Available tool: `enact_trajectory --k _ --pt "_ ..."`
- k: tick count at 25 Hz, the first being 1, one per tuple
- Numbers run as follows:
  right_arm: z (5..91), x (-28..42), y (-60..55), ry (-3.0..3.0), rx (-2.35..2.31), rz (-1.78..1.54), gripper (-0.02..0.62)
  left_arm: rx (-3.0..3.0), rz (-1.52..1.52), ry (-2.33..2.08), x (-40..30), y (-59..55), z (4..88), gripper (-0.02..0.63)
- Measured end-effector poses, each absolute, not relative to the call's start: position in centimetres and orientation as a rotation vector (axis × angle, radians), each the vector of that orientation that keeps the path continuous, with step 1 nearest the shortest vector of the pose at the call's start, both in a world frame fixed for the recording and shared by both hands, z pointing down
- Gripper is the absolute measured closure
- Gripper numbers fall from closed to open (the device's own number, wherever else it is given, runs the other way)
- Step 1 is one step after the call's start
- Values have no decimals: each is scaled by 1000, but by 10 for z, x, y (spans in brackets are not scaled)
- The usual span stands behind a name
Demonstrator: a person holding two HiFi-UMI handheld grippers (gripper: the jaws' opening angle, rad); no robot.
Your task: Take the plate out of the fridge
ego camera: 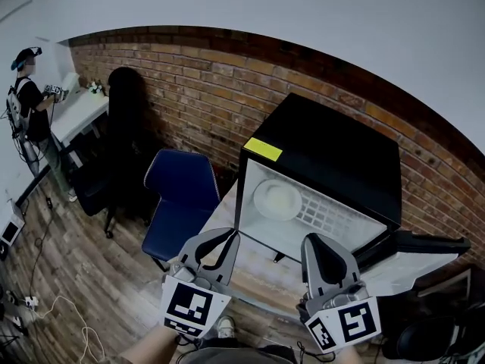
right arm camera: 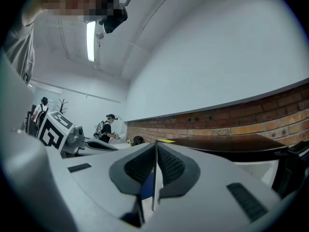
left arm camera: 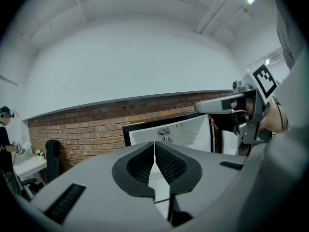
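A white plate (ego camera: 277, 199) lies on the wire shelf inside the open black mini fridge (ego camera: 333, 146). The fridge door (ego camera: 424, 243) is swung out to the right. In the head view both grippers hang in front of the fridge opening, short of the plate. My left gripper (ego camera: 226, 235) is shut with nothing between its pads, and it points at the white fridge interior (left arm camera: 186, 132). My right gripper (ego camera: 315, 240) is also shut and holds nothing. In the left gripper view the plate is hidden behind the jaws. The right gripper view shows only the fridge's black top (right arm camera: 227, 146).
A blue chair (ego camera: 178, 192) stands left of the fridge, with a black office chair (ego camera: 121, 123) behind it along the brick wall (ego camera: 204, 74). A person (ego camera: 29, 101) works at a white table (ego camera: 76, 112) at the far left. Cables (ego camera: 45, 309) lie on the wood floor.
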State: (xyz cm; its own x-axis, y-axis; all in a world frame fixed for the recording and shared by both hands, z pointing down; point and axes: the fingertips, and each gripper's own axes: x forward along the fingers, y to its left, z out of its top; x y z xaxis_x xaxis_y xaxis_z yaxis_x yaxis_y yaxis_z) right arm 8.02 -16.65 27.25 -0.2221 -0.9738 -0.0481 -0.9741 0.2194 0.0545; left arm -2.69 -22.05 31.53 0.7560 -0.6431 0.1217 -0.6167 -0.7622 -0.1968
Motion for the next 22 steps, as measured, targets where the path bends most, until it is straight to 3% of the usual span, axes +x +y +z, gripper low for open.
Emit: enact_trajectory --k 22 --pt "287 125 -199 2480 -1965 51 563 -3279 -79 984 22 -259 344 584"
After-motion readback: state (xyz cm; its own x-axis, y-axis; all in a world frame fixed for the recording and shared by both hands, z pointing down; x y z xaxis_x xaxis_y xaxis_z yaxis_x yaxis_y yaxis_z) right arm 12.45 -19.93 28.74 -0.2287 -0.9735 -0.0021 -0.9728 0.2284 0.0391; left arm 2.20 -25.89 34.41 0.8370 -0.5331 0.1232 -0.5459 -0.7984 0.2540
